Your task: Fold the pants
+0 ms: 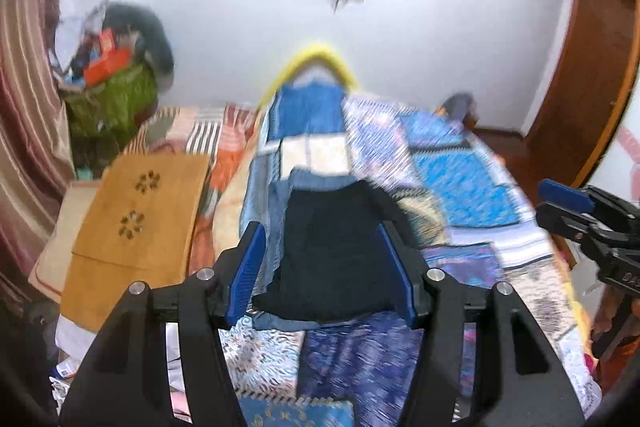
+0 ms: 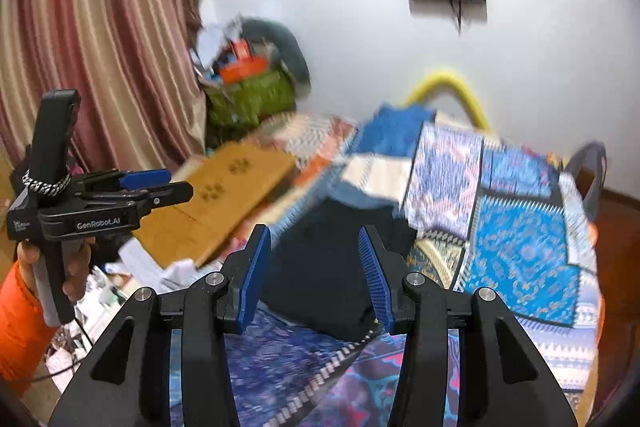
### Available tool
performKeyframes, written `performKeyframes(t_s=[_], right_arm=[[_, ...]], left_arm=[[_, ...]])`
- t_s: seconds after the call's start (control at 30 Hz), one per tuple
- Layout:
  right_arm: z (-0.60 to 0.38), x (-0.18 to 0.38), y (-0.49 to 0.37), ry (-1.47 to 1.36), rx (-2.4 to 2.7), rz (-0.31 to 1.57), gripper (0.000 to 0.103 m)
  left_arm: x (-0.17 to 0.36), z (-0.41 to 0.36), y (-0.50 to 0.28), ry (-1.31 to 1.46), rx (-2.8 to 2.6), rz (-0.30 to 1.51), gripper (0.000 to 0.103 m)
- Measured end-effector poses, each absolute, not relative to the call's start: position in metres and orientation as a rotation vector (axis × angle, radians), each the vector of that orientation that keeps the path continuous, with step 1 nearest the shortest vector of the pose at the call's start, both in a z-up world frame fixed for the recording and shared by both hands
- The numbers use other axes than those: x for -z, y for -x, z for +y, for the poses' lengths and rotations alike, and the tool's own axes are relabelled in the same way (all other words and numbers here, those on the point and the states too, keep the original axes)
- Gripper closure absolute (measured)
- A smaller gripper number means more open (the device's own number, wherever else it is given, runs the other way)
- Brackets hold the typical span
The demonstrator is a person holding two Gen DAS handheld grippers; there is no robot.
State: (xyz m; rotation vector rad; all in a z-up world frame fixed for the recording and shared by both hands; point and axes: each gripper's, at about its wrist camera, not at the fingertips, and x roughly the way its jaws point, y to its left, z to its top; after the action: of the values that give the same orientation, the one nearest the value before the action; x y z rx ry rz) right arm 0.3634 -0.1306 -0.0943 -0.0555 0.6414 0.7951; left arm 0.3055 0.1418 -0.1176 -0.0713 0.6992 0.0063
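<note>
On the patchwork bedspread (image 1: 472, 187), near the middle of the bed, the dark pants (image 1: 332, 259) lie in a compact, roughly rectangular bundle that looks already folded. They appear soft and limp, light enough to sag from any single hold, so a corner or a doubled edge pinched on each side would probably carry them best. The left gripper (image 1: 328, 267) hangs above them with jaws parted and nothing between; the right gripper (image 2: 316, 271) is likewise released and empty. A wooden board (image 1: 136, 227) lies to the left of the bundle.
</note>
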Motion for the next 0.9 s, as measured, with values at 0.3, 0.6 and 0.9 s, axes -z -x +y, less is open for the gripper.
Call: performKeyframes(t_s=[0.3, 0.6, 0.9], right_arm=[[-0.17, 0.029, -0.25, -0.004, -0.841, 0.363, 0.061], [-0.188, 0.019, -0.18, -0.038, -0.842, 0.199, 0.061], [-0.193, 0.024, -0.162, -0.057, -0.77, 0.156, 0.018]], left_arm=[[0.039, 0.098, -0.167, 0.022, 0.001, 0.412, 0.046], [0.03, 0.06, -0.074, -0.014, -0.011, 0.221, 0.042], [0.037, 0.05, -0.045, -0.013, -0.037, 0.154, 0.004]])
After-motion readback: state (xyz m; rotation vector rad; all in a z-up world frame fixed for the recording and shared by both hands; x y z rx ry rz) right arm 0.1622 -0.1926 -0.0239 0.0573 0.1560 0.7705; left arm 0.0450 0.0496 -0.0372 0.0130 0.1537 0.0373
